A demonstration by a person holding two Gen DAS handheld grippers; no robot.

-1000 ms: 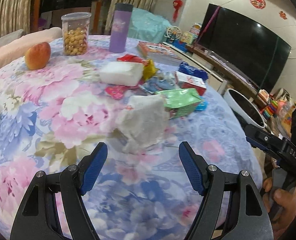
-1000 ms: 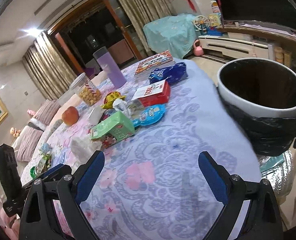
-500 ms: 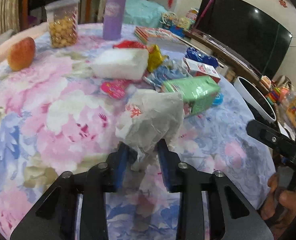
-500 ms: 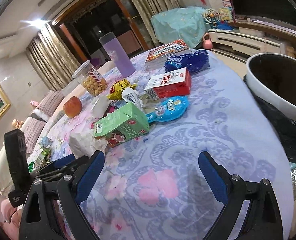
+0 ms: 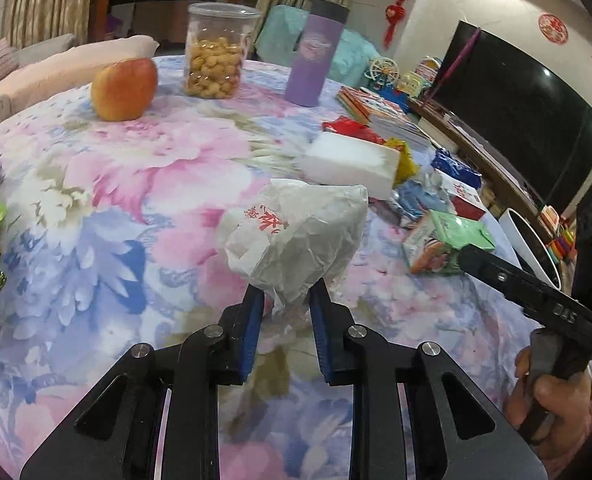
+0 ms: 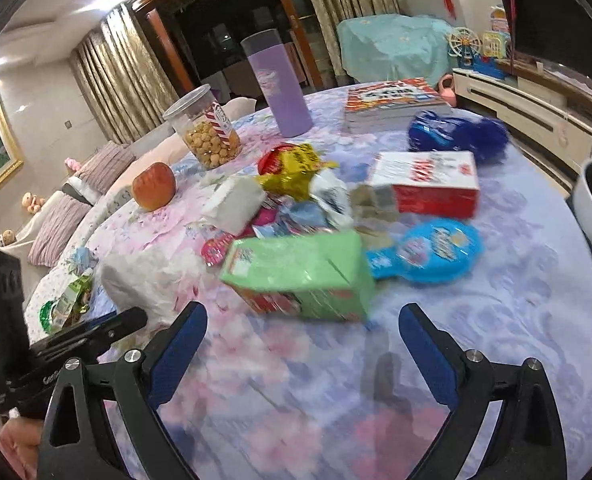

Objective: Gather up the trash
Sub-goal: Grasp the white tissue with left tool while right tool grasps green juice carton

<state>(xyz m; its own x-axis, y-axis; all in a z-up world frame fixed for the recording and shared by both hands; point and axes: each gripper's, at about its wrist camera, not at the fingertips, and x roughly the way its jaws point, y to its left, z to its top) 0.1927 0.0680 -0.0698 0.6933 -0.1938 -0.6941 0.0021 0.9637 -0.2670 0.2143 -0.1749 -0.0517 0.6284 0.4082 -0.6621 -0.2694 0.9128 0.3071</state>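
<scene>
Left gripper [image 5: 285, 312]: matte black linkage arms with triangular cut-outs, silver round pivot screws at the joints, blue ribbed pads on the inner faces of the fingers [image 5: 253, 332]. Right gripper [image 6: 302, 342]: same build, black frame, silver screws, blue pads. From the left wrist view, its black side bar carries white stamped lettering, and a black box-shaped body shows a small green light. Hand [image 5: 552, 396] on the black handle, no sleeve visible.
</scene>
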